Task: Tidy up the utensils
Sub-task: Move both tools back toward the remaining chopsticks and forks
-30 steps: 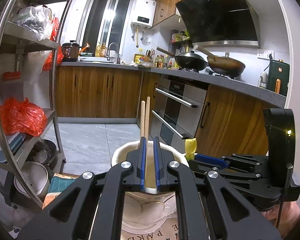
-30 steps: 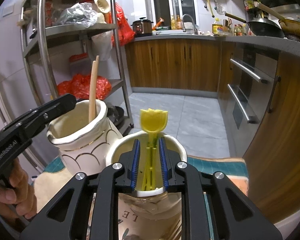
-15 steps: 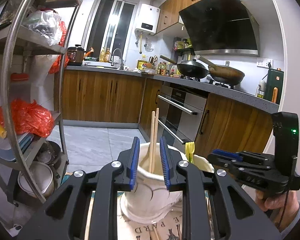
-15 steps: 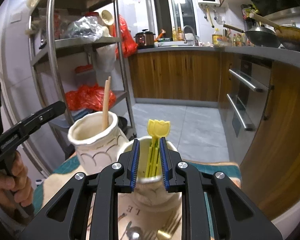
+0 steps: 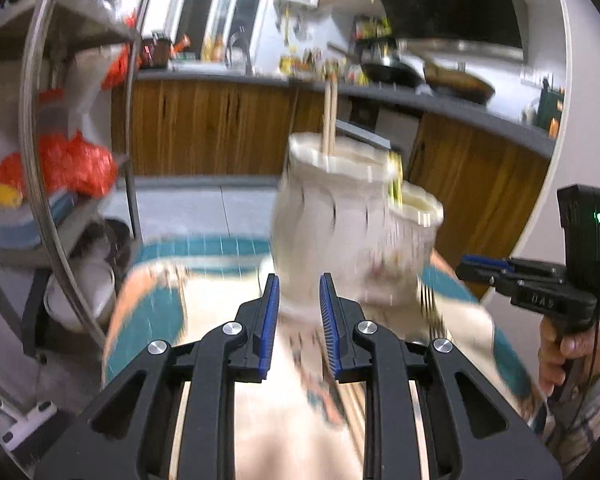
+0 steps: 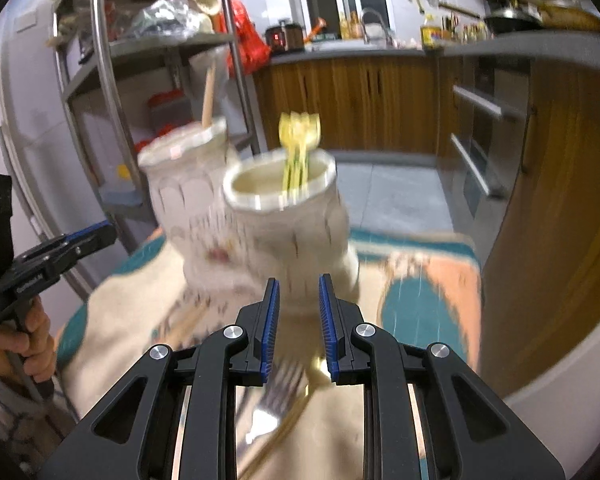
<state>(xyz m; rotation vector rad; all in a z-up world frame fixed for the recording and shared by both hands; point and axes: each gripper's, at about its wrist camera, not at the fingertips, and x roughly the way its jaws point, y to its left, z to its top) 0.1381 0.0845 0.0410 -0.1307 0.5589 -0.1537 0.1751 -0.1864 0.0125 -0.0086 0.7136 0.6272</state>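
Observation:
Two cream ceramic vases stand side by side on a patterned cloth. The left vase (image 5: 328, 216) (image 6: 184, 184) holds wooden chopsticks (image 5: 329, 116) (image 6: 208, 100). The right vase (image 6: 284, 216) (image 5: 414, 236) holds yellow plastic forks (image 6: 300, 136). My left gripper (image 5: 296, 312) is open and empty, a short way in front of the chopstick vase. My right gripper (image 6: 296, 316) is open and empty in front of the fork vase. Metal forks (image 6: 280, 392) and more chopsticks (image 6: 188, 320) lie blurred on the cloth (image 6: 420, 312) below my right gripper.
A steel shelf rack (image 5: 52, 128) with red bags stands at the left. Wooden cabinets (image 6: 364, 104) and an oven (image 6: 484, 136) line the back and right. The cloth's edge (image 5: 204, 246) drops to a tiled floor (image 5: 204, 212).
Both grippers opened, let go of the chopsticks and yellow forks in the vases, and pulled back and down. Both views are now motion-blurred.

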